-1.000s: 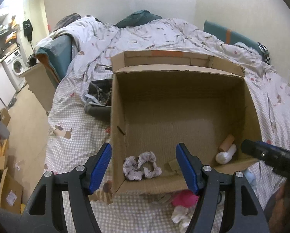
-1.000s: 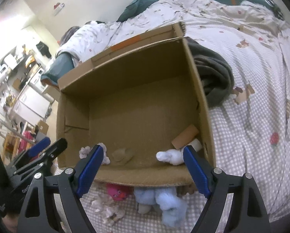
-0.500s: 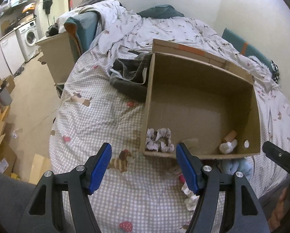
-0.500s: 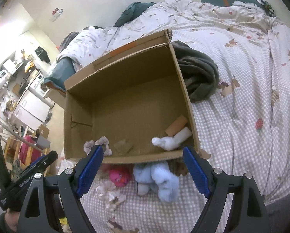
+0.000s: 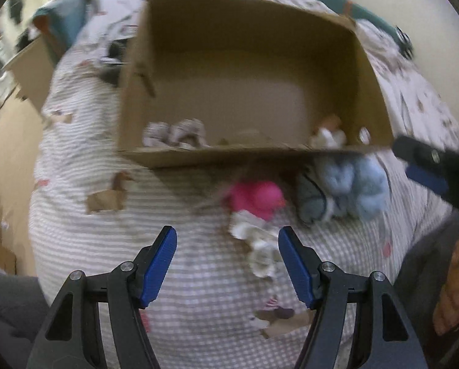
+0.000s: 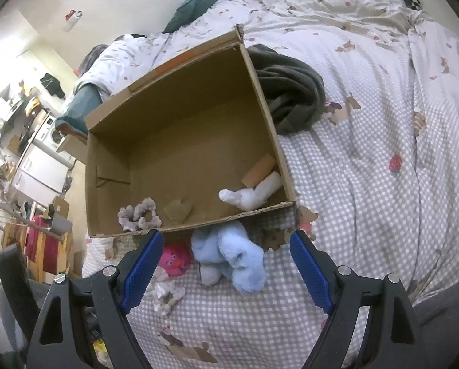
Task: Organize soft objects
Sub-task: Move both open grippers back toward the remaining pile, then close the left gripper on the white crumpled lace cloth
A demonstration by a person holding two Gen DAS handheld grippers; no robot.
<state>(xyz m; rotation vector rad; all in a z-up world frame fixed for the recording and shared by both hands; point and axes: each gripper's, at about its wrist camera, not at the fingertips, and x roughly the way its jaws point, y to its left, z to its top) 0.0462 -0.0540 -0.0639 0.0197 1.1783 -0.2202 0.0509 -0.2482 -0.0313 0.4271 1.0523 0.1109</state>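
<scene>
1. The left gripper (image 5: 227,256) has its jaws apart and empty over the bed (image 5: 198,323); the white scrunchie (image 5: 257,246) lies at lower centre, nearer the right jaw, so closing may only pinch bedding.
2. The pink toy (image 5: 257,198) just above it could get dragged along.
3. The right gripper (image 6: 226,264), jaws wide and empty, hangs over the blue plush (image 6: 229,253) at lower centre, by the cardboard box (image 6: 106,184); both grippers could collide.

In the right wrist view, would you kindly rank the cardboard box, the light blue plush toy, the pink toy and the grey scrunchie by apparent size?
1. cardboard box, by far the largest.
2. light blue plush toy.
3. grey scrunchie and pink toy: they look alike, and the pink toy is partly hidden, so I leave them unranked.
</scene>
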